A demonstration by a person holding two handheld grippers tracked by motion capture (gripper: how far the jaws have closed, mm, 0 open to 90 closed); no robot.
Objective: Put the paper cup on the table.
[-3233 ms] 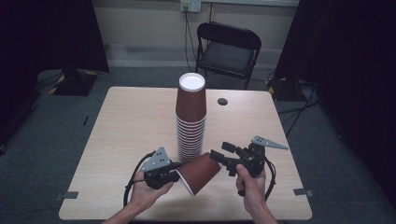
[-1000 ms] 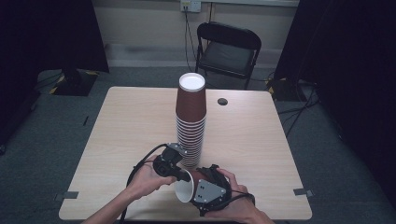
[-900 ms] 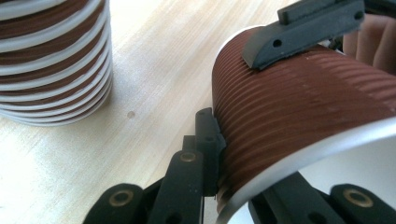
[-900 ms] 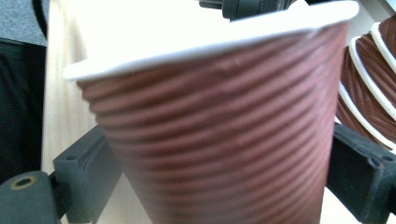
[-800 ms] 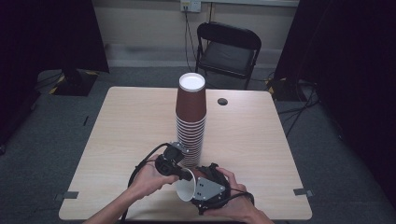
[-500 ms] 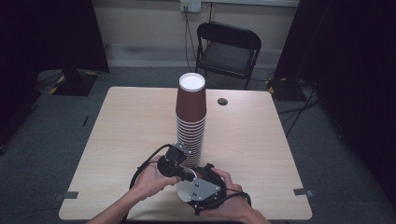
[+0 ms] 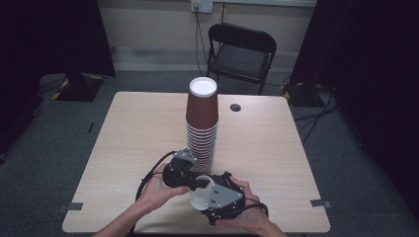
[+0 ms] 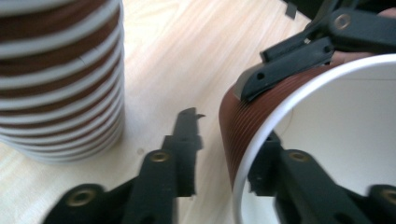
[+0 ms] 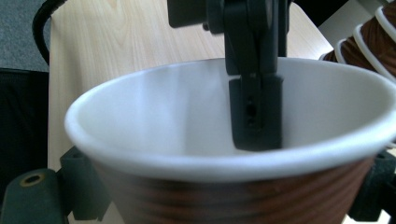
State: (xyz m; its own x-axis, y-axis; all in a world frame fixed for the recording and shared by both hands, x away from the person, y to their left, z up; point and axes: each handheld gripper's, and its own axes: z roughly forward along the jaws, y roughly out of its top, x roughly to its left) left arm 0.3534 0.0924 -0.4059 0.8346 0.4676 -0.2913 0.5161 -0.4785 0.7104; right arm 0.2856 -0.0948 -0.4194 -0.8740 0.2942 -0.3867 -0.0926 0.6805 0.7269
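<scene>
2 grippers meet at my near edge of the surface point(image 7: 138, 128): my right gripper point(image 7: 213, 195) clasps a brown paper cup point(image 9: 224, 154), my left gripper point(image 8: 224, 158) straddles its rim, not clenched. Just beyond stands the cup stack point(image 7: 201, 123).

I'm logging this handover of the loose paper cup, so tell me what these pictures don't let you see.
- High view: right tongs sit under their grey plate and the hand, so the grip on the loose cup is hidden.
- Left gripper view: cup stack is cut off by the frame edges.
- Right gripper view: the cup's base is cut off below.
</scene>
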